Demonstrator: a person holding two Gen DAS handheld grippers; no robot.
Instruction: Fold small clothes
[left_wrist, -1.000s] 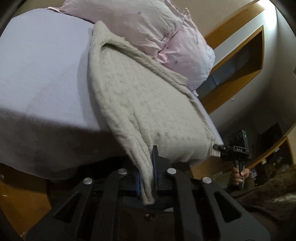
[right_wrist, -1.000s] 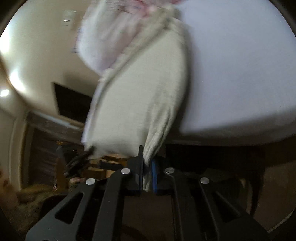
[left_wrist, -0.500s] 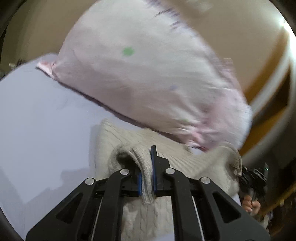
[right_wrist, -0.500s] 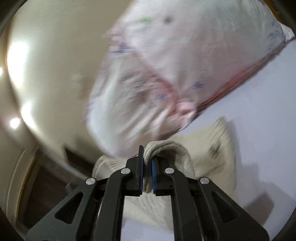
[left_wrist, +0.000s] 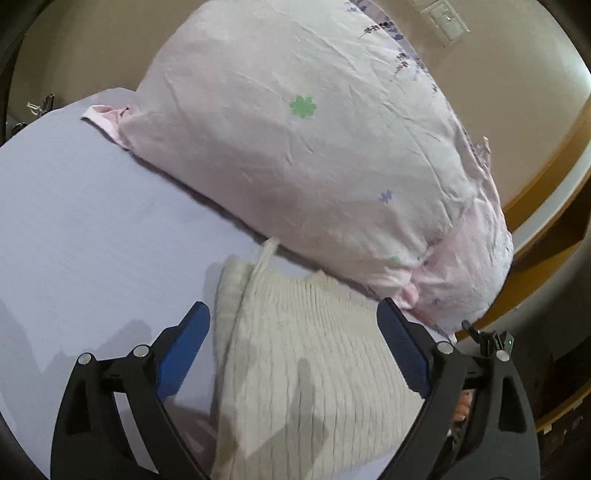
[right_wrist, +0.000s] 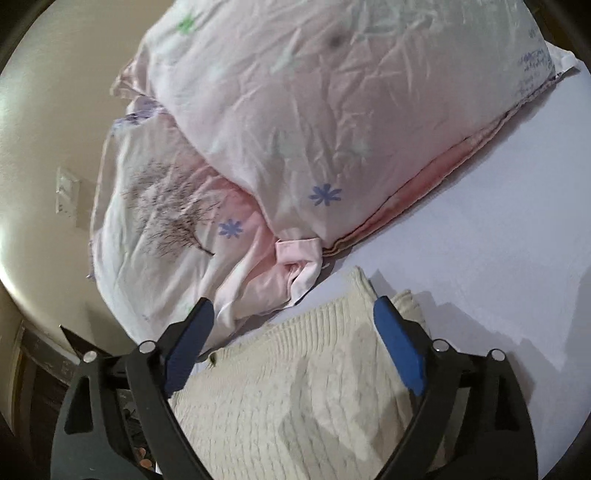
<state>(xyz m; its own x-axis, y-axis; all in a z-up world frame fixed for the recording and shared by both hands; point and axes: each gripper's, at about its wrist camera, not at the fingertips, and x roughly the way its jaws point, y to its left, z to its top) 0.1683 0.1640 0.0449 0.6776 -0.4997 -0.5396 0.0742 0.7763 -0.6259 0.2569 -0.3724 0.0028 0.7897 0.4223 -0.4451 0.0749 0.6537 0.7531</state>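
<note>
Knitwear under inspection: a cream knit garment (left_wrist: 314, 369) lies doubled over on the lavender bed sheet (left_wrist: 92, 240), its far edge just beside the pink pillow (left_wrist: 314, 129). Left claw (left_wrist: 293, 354) stands wide and empty above the garment's left part; right claw (right_wrist: 293, 343) stands equally wide and empty above its right part — neither touches the cloth. We judge one fold to be laid and released. A loose strip pokes out at the far left corner. The next move, in our judgement, calls for a fresh grip on an edge — likely for a second fold — keeping clear of the pillow.
</note>
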